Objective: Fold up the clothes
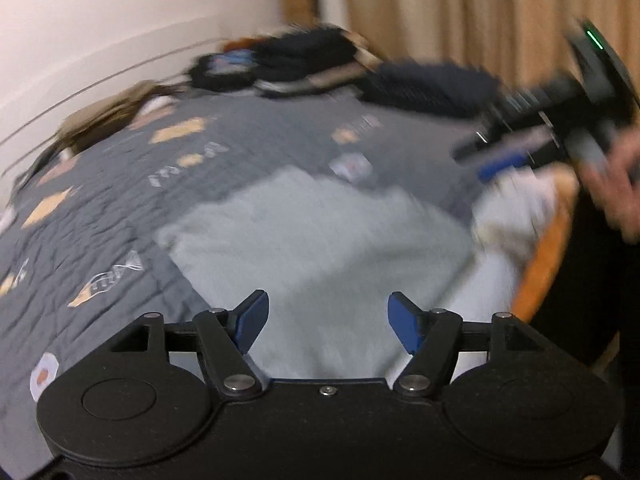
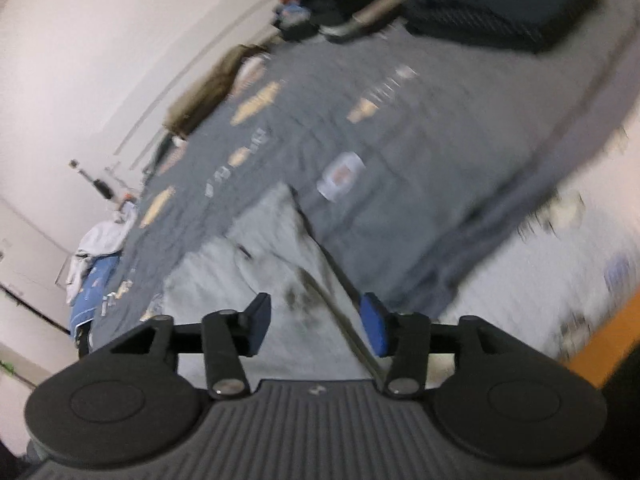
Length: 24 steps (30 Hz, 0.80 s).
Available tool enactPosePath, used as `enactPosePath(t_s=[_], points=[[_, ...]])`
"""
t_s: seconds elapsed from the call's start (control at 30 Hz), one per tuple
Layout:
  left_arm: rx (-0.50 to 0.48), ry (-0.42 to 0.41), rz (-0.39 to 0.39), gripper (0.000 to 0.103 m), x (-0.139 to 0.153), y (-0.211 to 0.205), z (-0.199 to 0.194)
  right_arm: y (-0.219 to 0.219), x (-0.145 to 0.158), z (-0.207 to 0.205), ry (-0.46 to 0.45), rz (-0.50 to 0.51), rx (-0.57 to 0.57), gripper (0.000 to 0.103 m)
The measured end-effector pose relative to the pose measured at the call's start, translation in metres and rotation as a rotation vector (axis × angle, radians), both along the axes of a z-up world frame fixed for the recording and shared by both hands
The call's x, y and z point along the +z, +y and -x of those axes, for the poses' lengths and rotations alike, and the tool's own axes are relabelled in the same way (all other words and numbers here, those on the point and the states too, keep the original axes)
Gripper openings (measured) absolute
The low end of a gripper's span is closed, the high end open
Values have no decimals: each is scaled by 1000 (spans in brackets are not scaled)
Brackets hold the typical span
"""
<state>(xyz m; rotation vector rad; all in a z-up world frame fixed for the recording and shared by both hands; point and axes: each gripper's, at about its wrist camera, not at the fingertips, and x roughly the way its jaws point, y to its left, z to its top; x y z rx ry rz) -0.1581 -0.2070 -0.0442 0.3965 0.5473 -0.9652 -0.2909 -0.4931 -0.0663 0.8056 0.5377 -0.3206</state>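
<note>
Below both of your hand-held grippers, the pale grey folded cloth garment [image 1: 320, 240] lies flat on the dark grey patterned quilt of the bed [image 1: 120, 208], filling the lower centre of each wrist view. Your left hand-held gripper [image 1: 324, 320] has its blue pads apart with nothing between them; so does your right hand-held gripper [image 2: 316, 326]. From the right view, the garment's long edge runs diagonally toward the upper left. Both look about equally near.

Left gripper [image 1: 327, 322] open, empty, above pale garment [image 1: 320, 236] on grey quilt [image 1: 256, 152].
</note>
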Motion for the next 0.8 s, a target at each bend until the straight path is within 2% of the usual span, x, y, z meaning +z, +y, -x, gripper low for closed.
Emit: enactPosePath(t_s=[0.07,0.17,0.33,0.43,0.53,0.67,0.8], points=[[45,102,79,70,9,-3,-20,-3,10,-18,-16,46,42,60],[107,191,154,71,13,-9,-47,-7,23,-50,-36,91,114,65],[220,249,176,74,8,-14,-77,-5,34,-98,-8,194,224,67],[256,332,159,79,2,-10,-87,-2,32,-117,38,218,279,68],[278,321,123,79,7,-14,-91,0,25,-125,88,220,307,68],[289,328,157,79,15,-13,-93,0,17,-130,118,222,335,68],[310,307,155,79,21,-14,-88,-2,17,-136,120,219,354,68]])
